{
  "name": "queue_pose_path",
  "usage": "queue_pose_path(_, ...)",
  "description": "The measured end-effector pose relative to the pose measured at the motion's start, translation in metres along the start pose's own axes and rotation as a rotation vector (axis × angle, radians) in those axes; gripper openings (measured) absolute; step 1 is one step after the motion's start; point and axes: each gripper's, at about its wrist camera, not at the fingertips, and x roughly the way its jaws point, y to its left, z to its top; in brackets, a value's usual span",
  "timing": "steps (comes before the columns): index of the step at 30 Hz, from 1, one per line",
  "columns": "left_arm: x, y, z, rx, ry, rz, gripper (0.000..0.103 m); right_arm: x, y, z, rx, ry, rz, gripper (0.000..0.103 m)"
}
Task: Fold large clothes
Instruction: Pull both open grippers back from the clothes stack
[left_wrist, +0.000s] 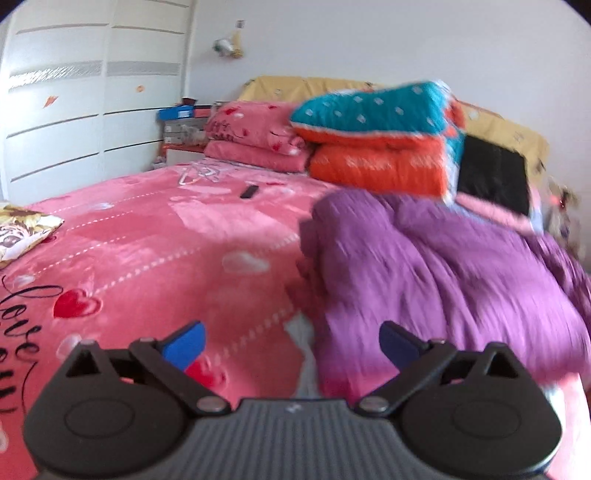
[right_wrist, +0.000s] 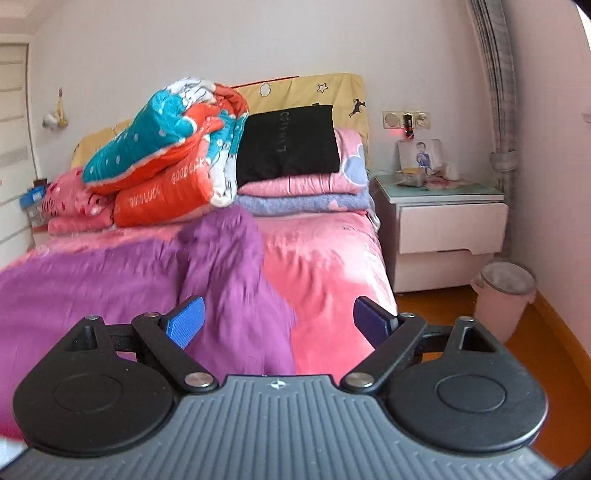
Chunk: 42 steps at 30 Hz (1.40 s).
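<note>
A large purple garment (left_wrist: 436, 280) lies spread and rumpled on the pink bed cover (left_wrist: 166, 236); it fills the right half of the left wrist view. In the right wrist view the purple garment (right_wrist: 155, 273) covers the left and middle of the bed, with a bunched fold running toward the pillows. My left gripper (left_wrist: 291, 343) is open and empty, held above the garment's left edge. My right gripper (right_wrist: 279, 319) is open and empty, held above the garment's right part.
Folded quilts, orange and teal (right_wrist: 166, 155) and pink (left_wrist: 255, 136), and a black cushion (right_wrist: 288, 140) are stacked at the bed's head. A black remote (left_wrist: 248, 192) lies on the cover. A white nightstand (right_wrist: 443, 221) and pink bin (right_wrist: 502, 295) stand to the right; a wardrobe (left_wrist: 74, 99) to the left.
</note>
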Motion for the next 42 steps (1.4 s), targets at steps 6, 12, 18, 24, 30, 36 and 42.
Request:
queue_pose_path(6,-0.042,-0.038,-0.052,0.090,0.010,-0.095,0.102,-0.059,0.018,-0.054,-0.037,0.018,0.009,0.103)
queue_pose_path(12,-0.092,-0.068,-0.091,0.133,-0.025,-0.161,0.102,-0.114,0.040,-0.090,-0.015,0.006,0.027,0.103)
queue_pose_path(18,-0.158,-0.090,-0.125,0.148,-0.035,-0.198,0.102,-0.189,0.036,-0.125,0.033,0.047,0.024,0.103)
queue_pose_path(24,-0.246,-0.104,-0.141,0.127,-0.014,-0.182,0.102,-0.291,0.005,-0.136,0.104,0.095,-0.005,0.103)
queue_pose_path(30,-0.315,-0.102,-0.136,0.094,-0.072,-0.171,0.102,-0.376,-0.006,-0.118,0.049,-0.009,-0.028,0.103)
queue_pose_path(36,-0.377,-0.089,-0.132,0.044,-0.143,-0.159,0.102,-0.440,0.000,-0.109,-0.005,-0.090,-0.002,0.103)
queue_pose_path(42,-0.420,-0.082,-0.136,0.046,-0.210,-0.105,0.102,-0.482,0.008,-0.097,-0.034,-0.155,0.057,0.103)
